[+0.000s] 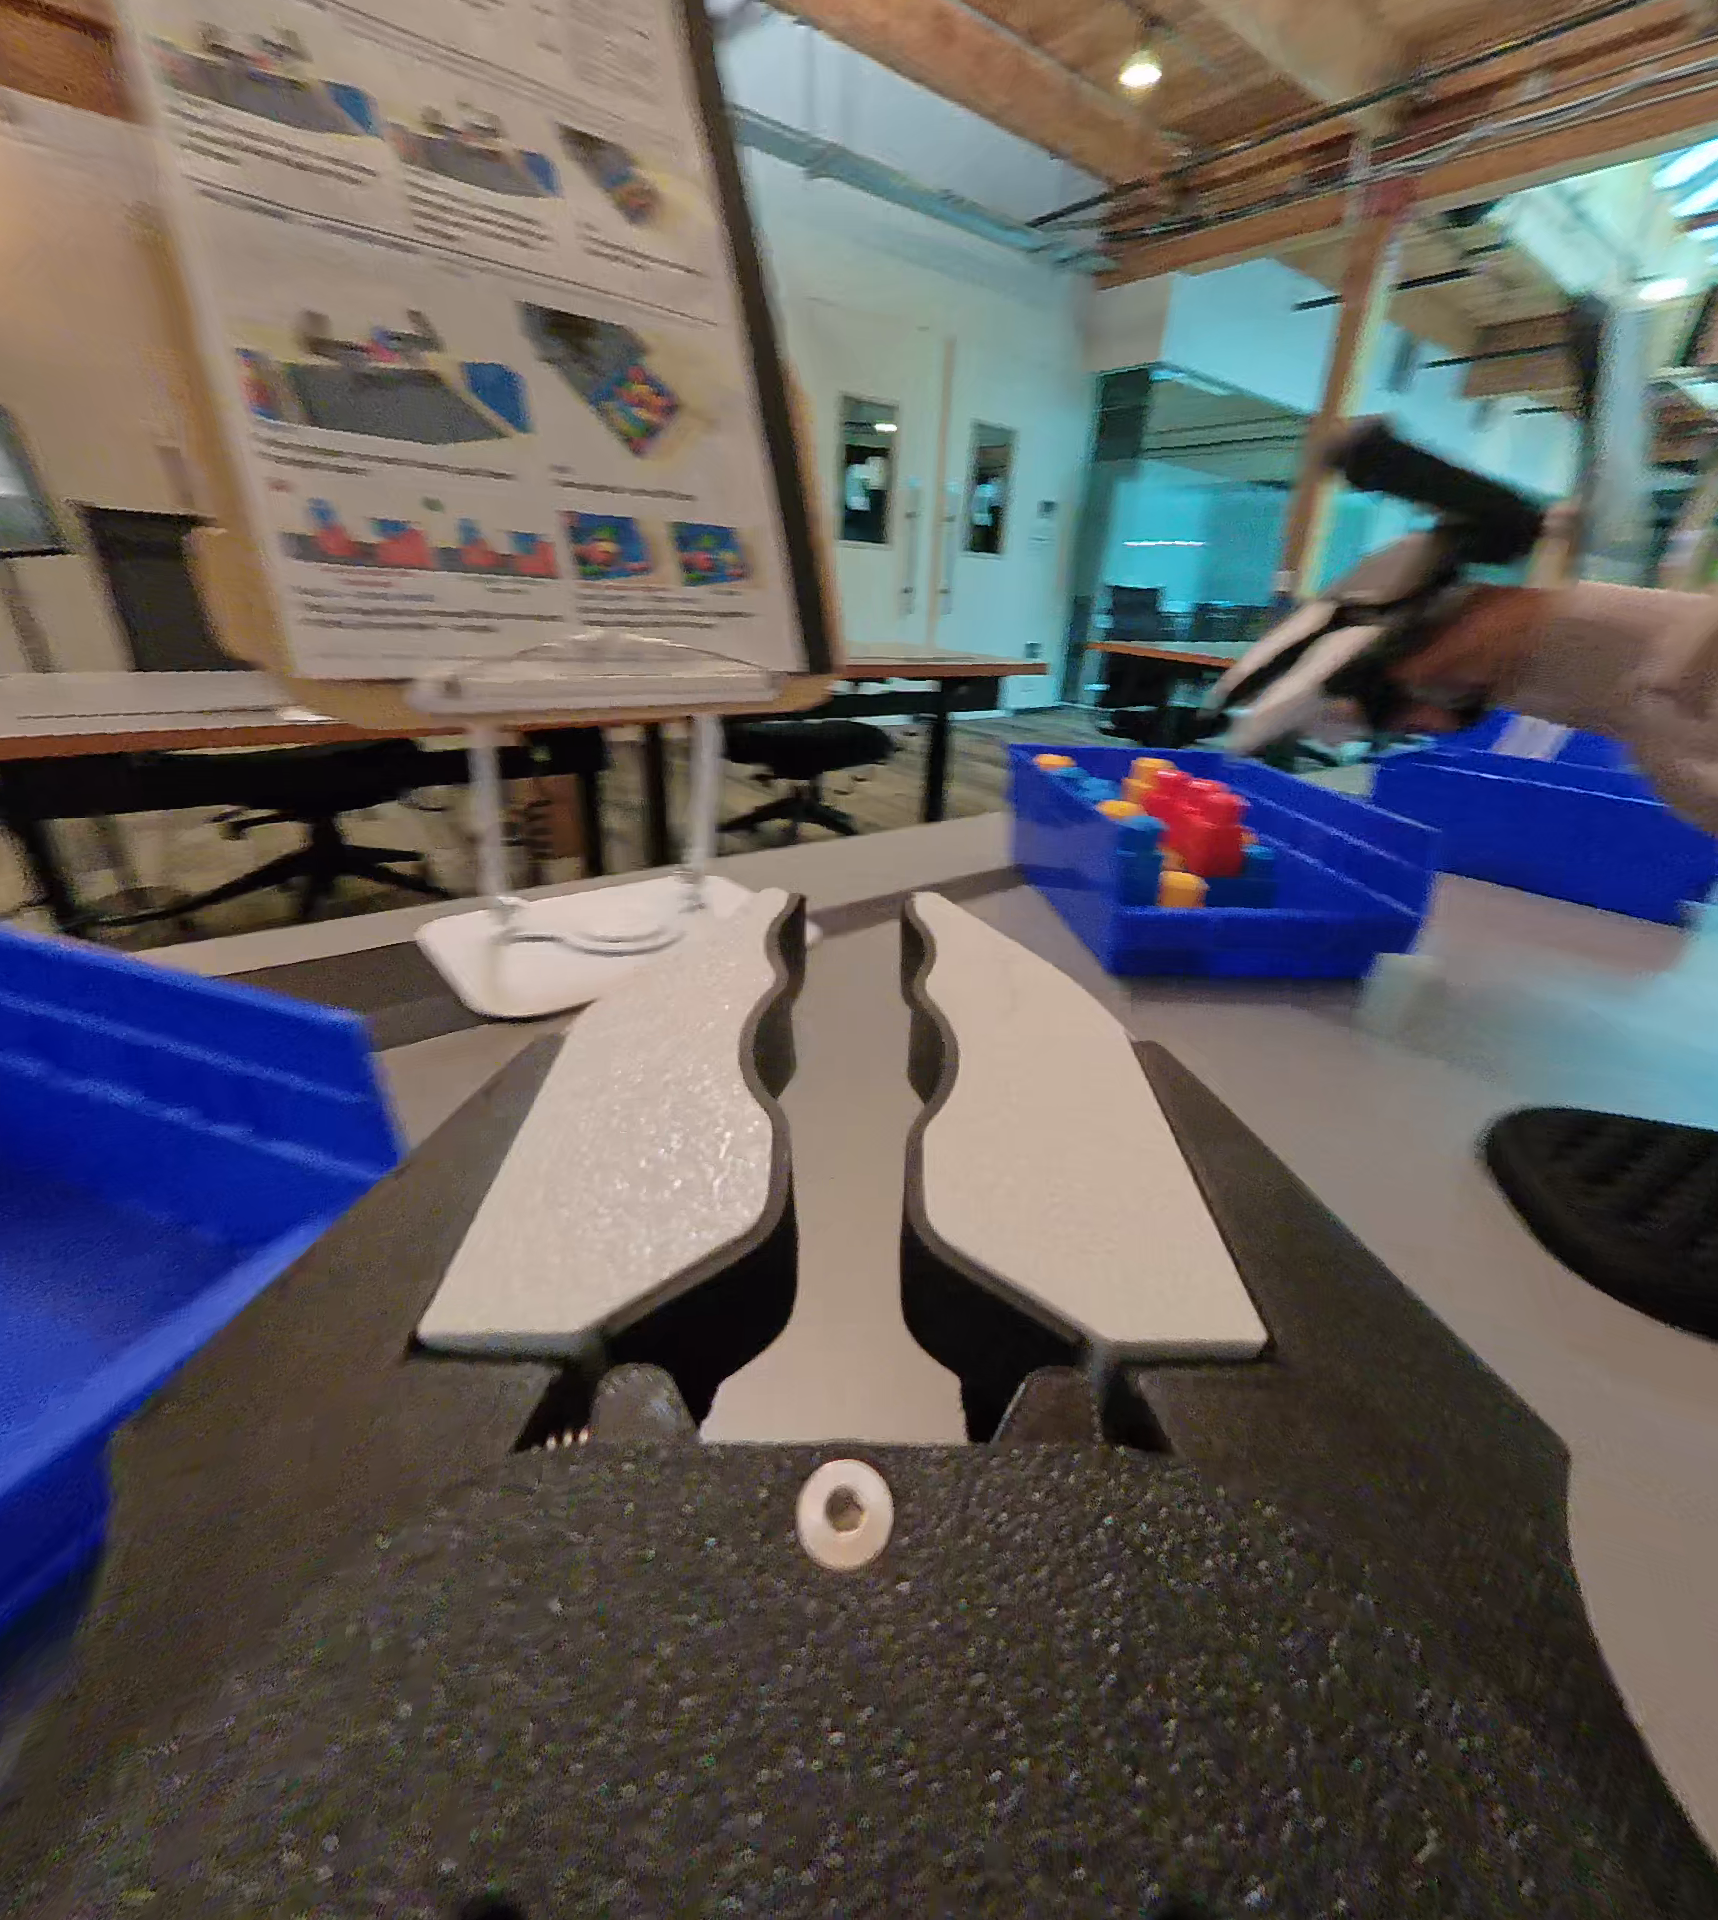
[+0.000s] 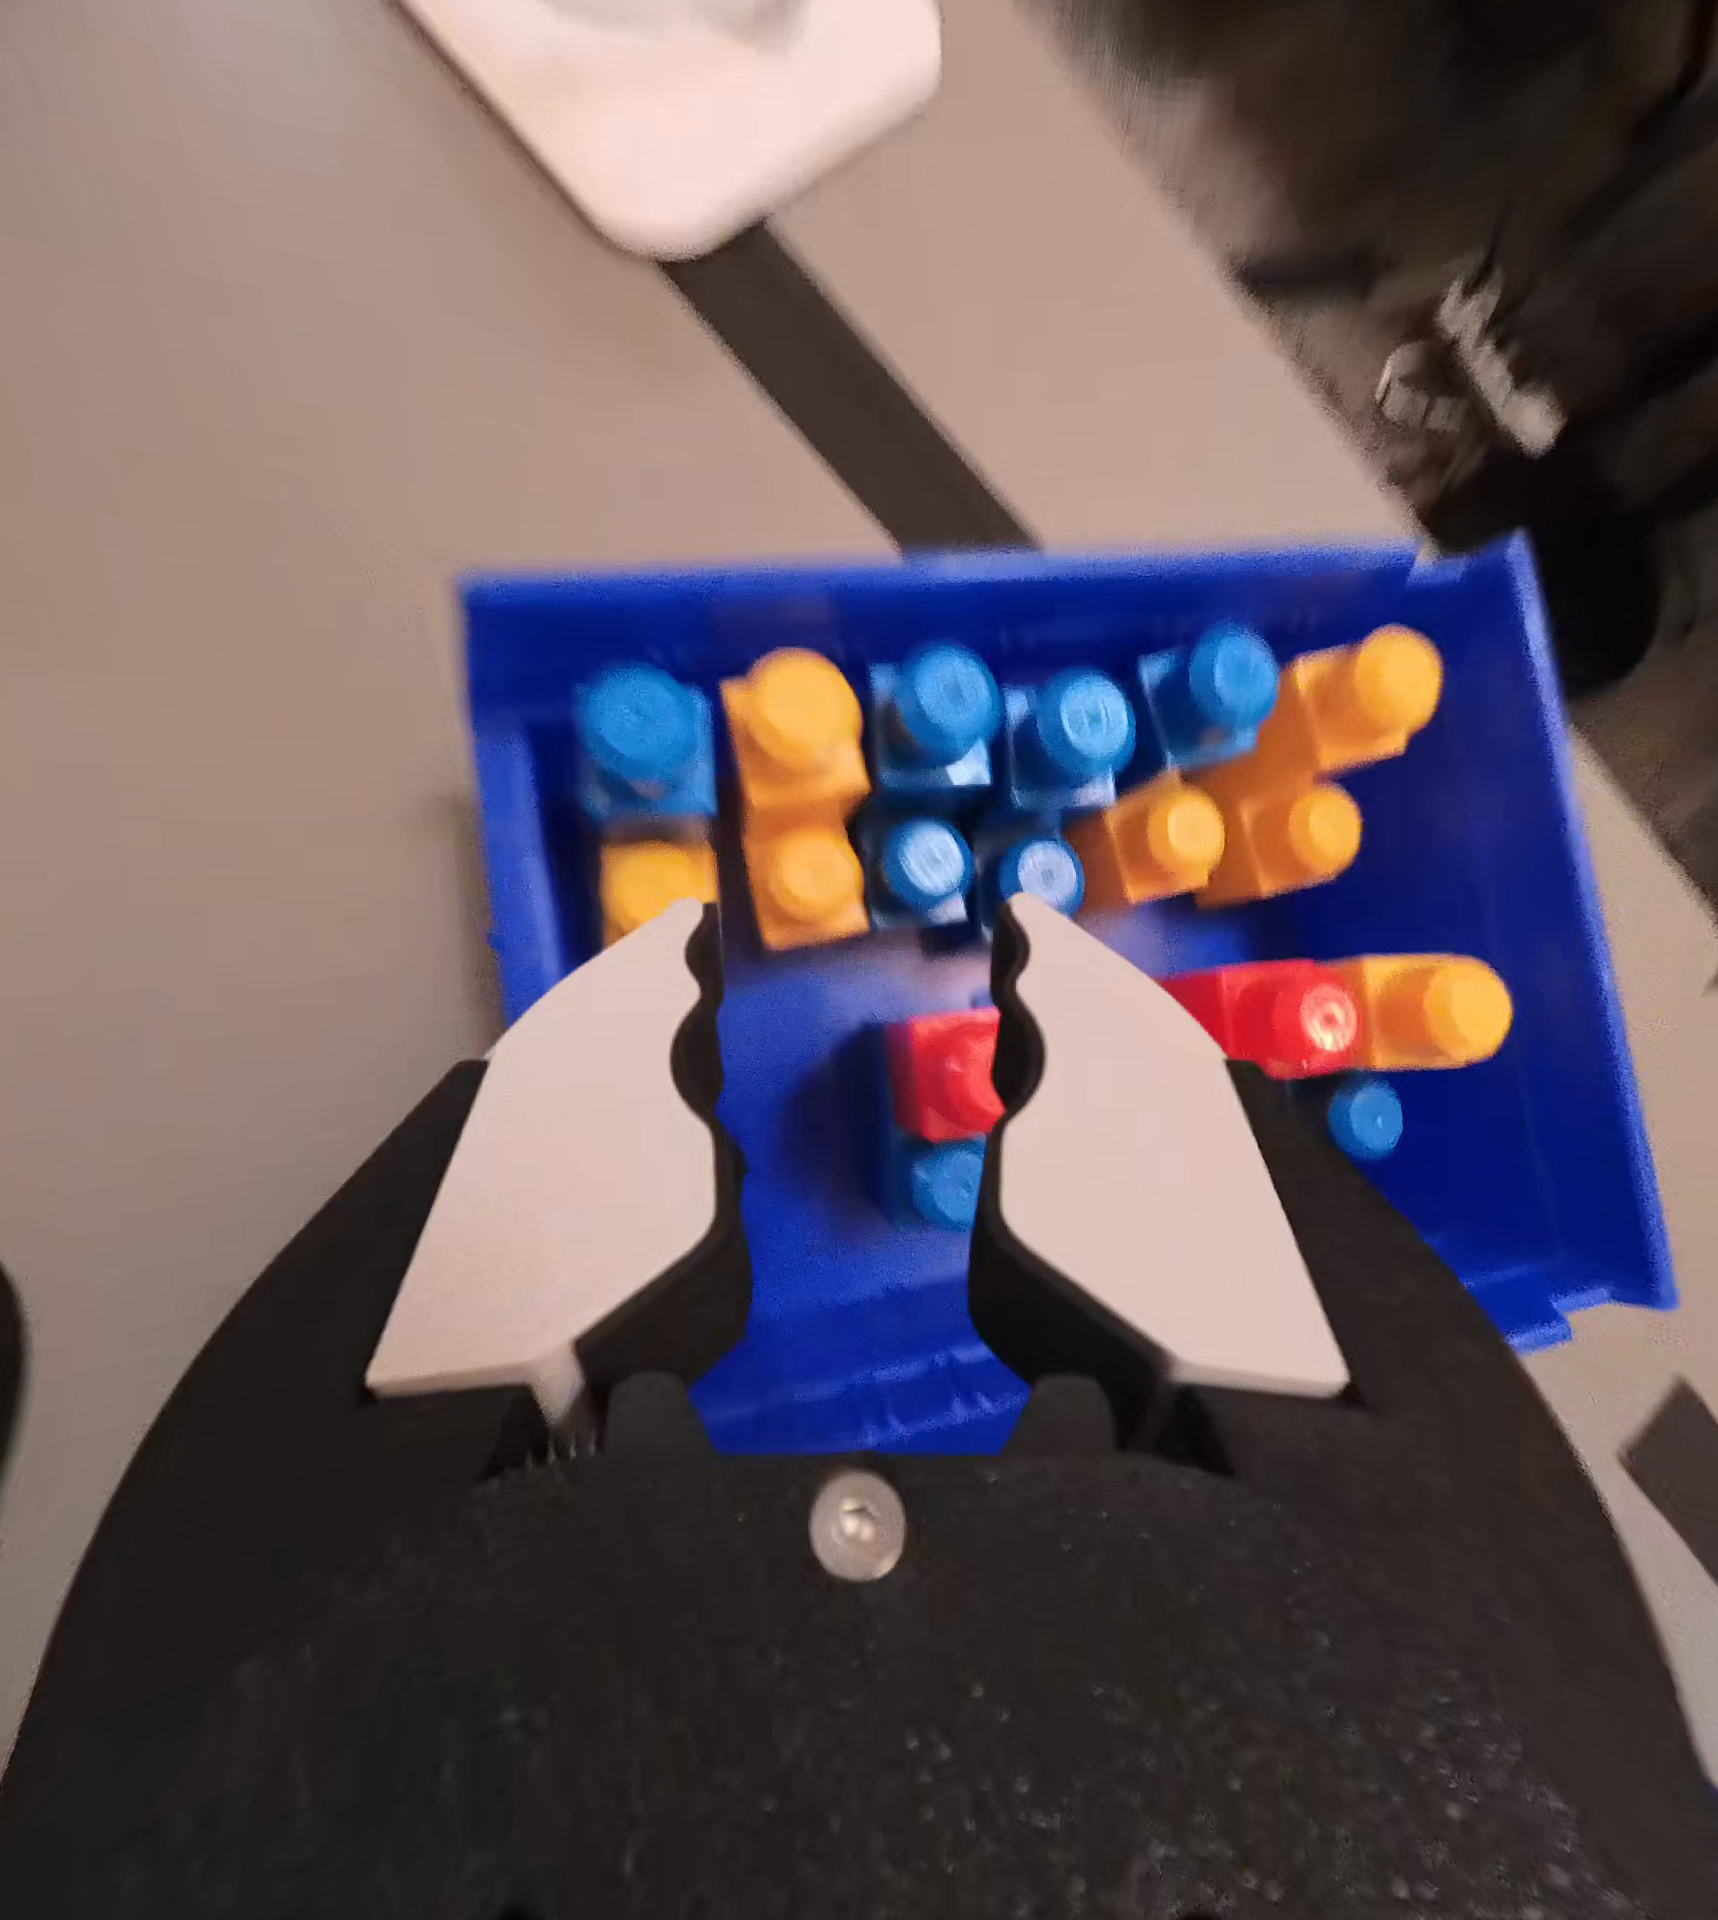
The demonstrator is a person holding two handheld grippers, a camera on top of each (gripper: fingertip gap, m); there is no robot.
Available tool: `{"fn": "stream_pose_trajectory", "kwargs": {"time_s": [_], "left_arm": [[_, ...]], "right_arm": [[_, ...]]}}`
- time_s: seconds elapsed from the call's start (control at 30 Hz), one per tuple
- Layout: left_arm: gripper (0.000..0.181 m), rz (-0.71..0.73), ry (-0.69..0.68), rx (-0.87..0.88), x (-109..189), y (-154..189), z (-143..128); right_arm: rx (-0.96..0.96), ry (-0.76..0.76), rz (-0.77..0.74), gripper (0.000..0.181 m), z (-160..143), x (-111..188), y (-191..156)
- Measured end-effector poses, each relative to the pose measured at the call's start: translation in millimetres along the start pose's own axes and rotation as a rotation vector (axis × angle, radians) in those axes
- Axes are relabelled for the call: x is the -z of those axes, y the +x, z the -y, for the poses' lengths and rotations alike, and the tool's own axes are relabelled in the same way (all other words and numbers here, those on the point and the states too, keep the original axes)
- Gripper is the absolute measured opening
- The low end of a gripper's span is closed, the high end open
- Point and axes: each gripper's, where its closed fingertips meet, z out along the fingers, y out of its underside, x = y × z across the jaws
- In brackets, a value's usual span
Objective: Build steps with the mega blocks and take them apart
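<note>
A blue bin (image 2: 1561,1039) holds several blue, orange and red mega blocks. My right gripper (image 2: 850,914) hangs above it, pointing down, open and empty. A red block (image 2: 943,1075) on a blue one lies between its fingers, below them. A red and orange piece (image 2: 1354,1013) lies to the right. In the left wrist view the same bin (image 1: 1250,925) stands at the far right of the table, with the right gripper (image 1: 1250,707) held over it by a hand in a light sleeve. My left gripper (image 1: 850,914) is open and empty, low over the grey table (image 1: 1354,1081).
A blue bin (image 1: 107,1195) is close on the left of my left gripper. An instruction sheet on a white stand (image 1: 564,945) is straight ahead. Another blue bin (image 1: 1551,842) stands far right. A black mat (image 1: 1686,1226) lies at the right. Black tape (image 2: 834,384) crosses the table. Spacing between my two grippers at the tips: around 50 cm.
</note>
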Motion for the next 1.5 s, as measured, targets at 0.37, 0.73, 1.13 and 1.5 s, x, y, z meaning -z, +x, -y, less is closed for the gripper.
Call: {"fn": "stream_pose_trajectory", "kwargs": {"time_s": [0.37,0.73,1.13,1.5], "left_arm": [[0.065,0.787,-0.155,-0.032,139.5,-192.3,9.1],[0.021,0.886,-0.5,0.053,118.4,-269.4,-76.7],[0.005,0.889,-0.528,0.102,152.4,-216.0,-70.9],[0.004,0.637,-0.532,0.087,68.2,-86.1,-68.7]], "right_arm": [[-0.097,0.488,0.013,0.038,-14.7,49.2,-129.2],[-0.188,0.562,0.008,0.036,-57.3,57.8,-164.4],[-0.258,0.623,-0.106,0.03,-78.6,72.8,-157.7],[-0.321,0.647,-0.133,0.03,-80.3,67.6,-169.5]]}}
